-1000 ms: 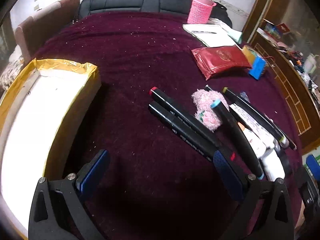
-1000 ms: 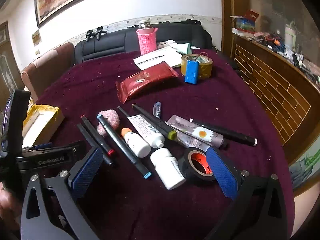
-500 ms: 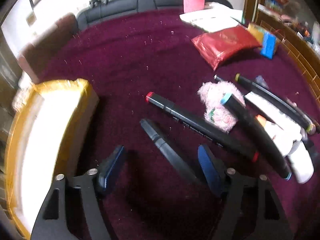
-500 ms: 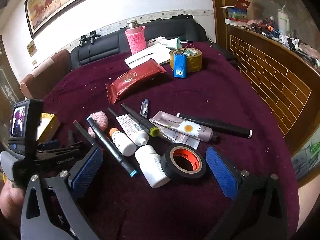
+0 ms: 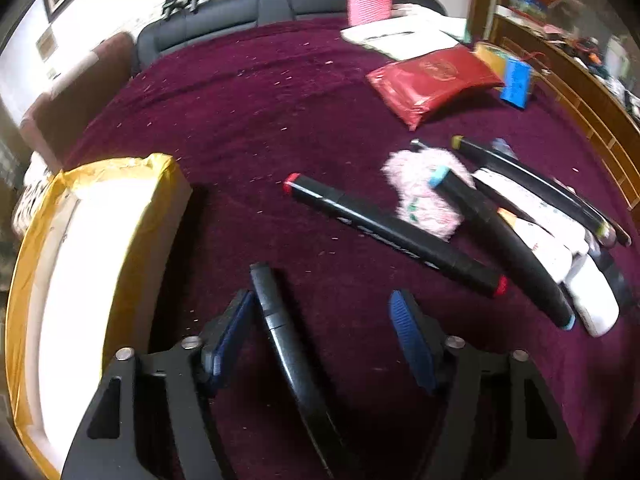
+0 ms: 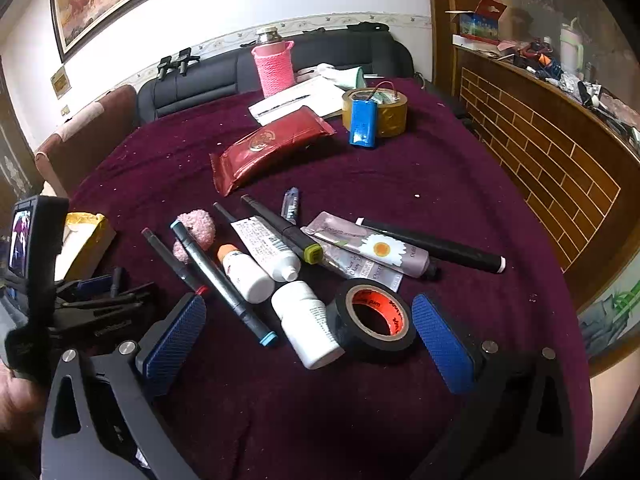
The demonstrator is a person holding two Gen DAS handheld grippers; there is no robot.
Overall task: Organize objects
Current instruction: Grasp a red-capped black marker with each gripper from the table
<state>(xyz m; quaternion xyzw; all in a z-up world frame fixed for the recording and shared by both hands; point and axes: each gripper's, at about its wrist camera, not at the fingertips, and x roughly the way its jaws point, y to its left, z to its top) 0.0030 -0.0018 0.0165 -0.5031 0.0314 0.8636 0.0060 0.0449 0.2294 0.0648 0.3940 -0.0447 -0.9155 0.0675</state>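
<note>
**A:** Maroon velvet cloth (image 5: 248, 112) covers the whole table. In the left wrist view, what sits farthest left?

**B:** A box wrapped in yellow tape (image 5: 120, 216), at about nine o'clock, open on top with a white inside. Just right of it, at six o'clock, the left gripper (image 5: 320, 320) is closing, with a plain black marker (image 5: 280, 328) between its blue pads. The left pad looks to be against the marker's barrel; the right pad stands clear of it, so there is no grip on it yet.

**A:** And further right?

**B:** A red-capped black marker (image 5: 392, 232) lies slantwise near centre. At three o'clock a pink fluffy toy (image 5: 420, 192) touches a blue-tipped marker (image 5: 500, 240), with white tubes crowded beyond.

**A:** The right wrist view?

**B:** At nine o'clock the other handset with its small screen (image 6: 24, 240). The right gripper (image 6: 308, 328) stands wide, holding nothing; between its pads, on the cloth, lie a white bottle (image 6: 308, 320) and a roll of black tape (image 6: 372, 316). At one o'clock, a daisy-printed tube (image 6: 372, 248) and a black pen (image 6: 440, 248). At twelve o'clock, a red packet (image 6: 272, 144).
</note>
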